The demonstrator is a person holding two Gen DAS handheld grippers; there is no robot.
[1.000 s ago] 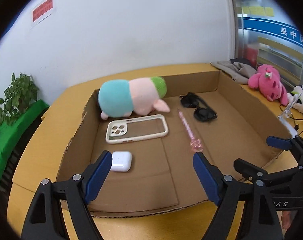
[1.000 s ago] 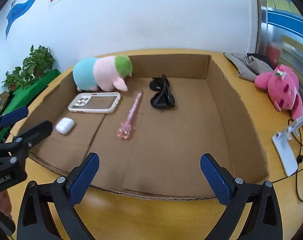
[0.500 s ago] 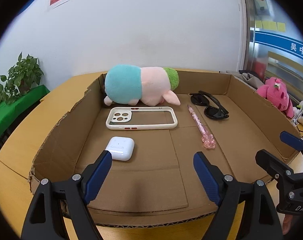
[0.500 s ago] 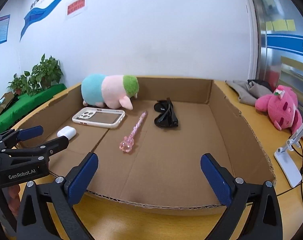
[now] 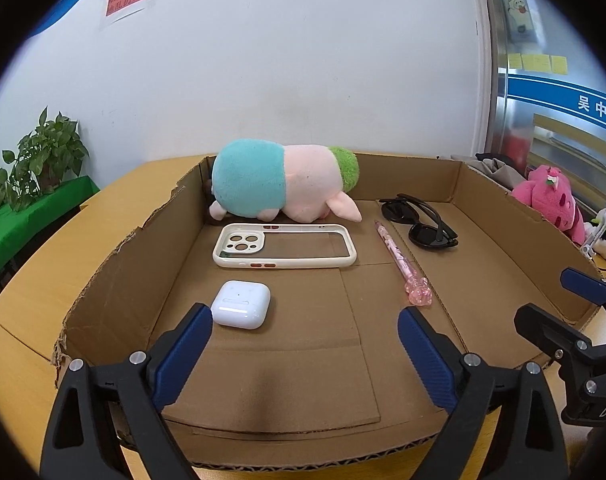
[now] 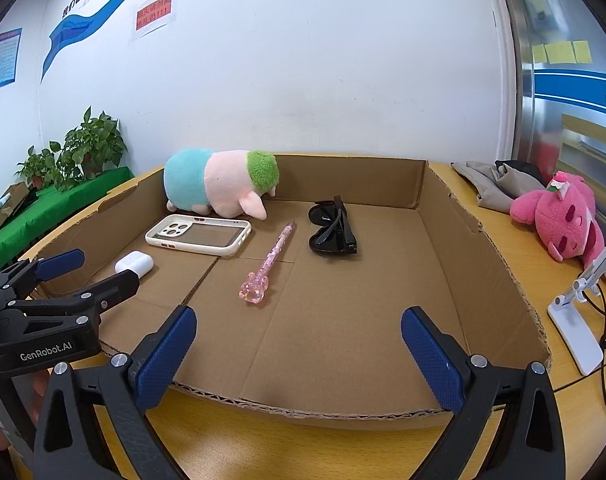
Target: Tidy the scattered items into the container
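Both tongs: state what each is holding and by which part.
Nothing is held. The left tongs and right tongs both gape open and empty at the near edge of the cardboard box.

A cardboard tray (image 6: pixel 483 240) holds a plush toy (image 6: pixel 219 186), phone case (image 6: pixel 199 234), earbud case (image 6: pixel 134 264), pink pen (image 6: pixel 269 266) and sunglasses (image 6: pixel 333 232); the right gripper (image 6: pixel 299 354) gapes empty.

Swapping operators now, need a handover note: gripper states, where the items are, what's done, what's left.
Left gripper: open, empty, at the near edge of the cardboard box.
Right gripper: open, empty, at the same edge.
In the box: plush toy, phone case, earbuds case, pink pen, sunglasses.
Done: these five are in.
Left: pink plush and grey cloth lie on the table outside the box; unclear whether they belong to the job.
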